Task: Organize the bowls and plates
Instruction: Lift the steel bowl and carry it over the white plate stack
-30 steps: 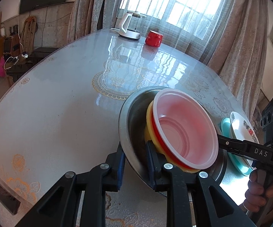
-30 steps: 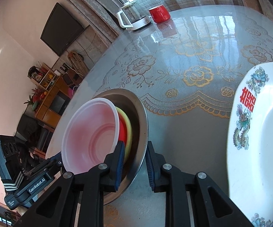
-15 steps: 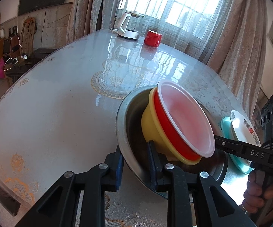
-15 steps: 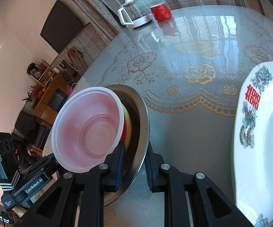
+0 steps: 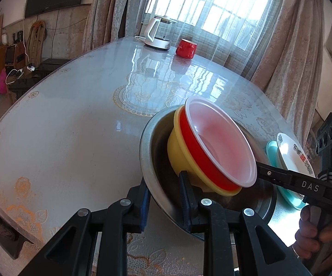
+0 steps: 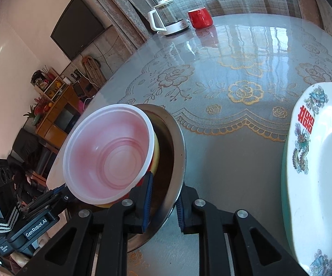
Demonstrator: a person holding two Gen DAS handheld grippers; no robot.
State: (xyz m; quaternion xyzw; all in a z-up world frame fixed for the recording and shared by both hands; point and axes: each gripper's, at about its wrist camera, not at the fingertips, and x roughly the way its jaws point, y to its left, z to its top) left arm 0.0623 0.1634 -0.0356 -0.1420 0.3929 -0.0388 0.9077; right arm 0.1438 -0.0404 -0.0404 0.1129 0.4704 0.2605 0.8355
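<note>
On the glossy lace-patterned table (image 5: pixel 73 115), both the left gripper (image 5: pixel 164 195) and right gripper (image 6: pixel 163 200) clamp the steel basin (image 5: pixel 147 161) rim at six o'clock, its light, slippery nested plastic bowls (image 5: pixel 221 147) tilting inside.

daylight through a barred window (image 5: pixel 214 16) with beige curtains (image 5: pixel 287 53), a wall-mounted television (image 6: pixel 77 28), a wooden shelf (image 6: pixel 55 105).
</note>
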